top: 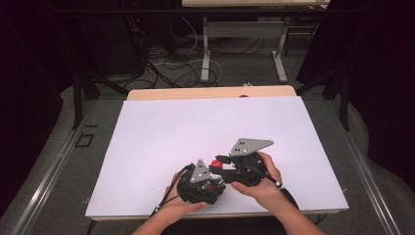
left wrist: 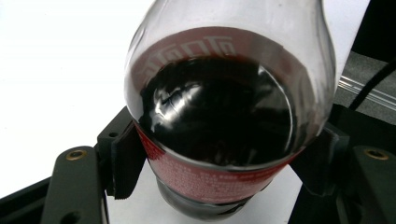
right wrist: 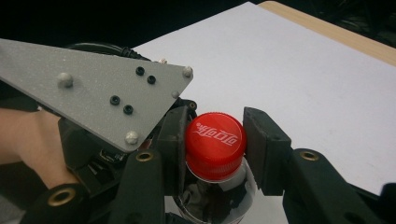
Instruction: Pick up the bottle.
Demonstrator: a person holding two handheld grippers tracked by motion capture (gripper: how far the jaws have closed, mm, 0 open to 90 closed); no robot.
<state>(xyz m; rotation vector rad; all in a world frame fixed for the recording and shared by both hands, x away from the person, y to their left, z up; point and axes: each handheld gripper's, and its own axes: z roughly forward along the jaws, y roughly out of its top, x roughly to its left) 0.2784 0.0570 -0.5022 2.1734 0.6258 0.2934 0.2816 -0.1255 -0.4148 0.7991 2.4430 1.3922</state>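
Dark floor strewn with cables surrounds a table covered by a white sheet, and I work at its near edge. A small cola bottle stands there between my two grippers, clear-walled, partly full of dark liquid, wrapped in a red label. I judge it fairly light but sloshing, its smooth wall slippery and likely to give a little under pressure, so the body above the label band and the ribbed red cap look like the safest places to take hold. My left gripper is clamped around the bottle's body, a black pad pressing each side. My right gripper has closed on the cap, its left pad touching and its right pad against the rim or nearly so. Both hands hold the bottle upright.
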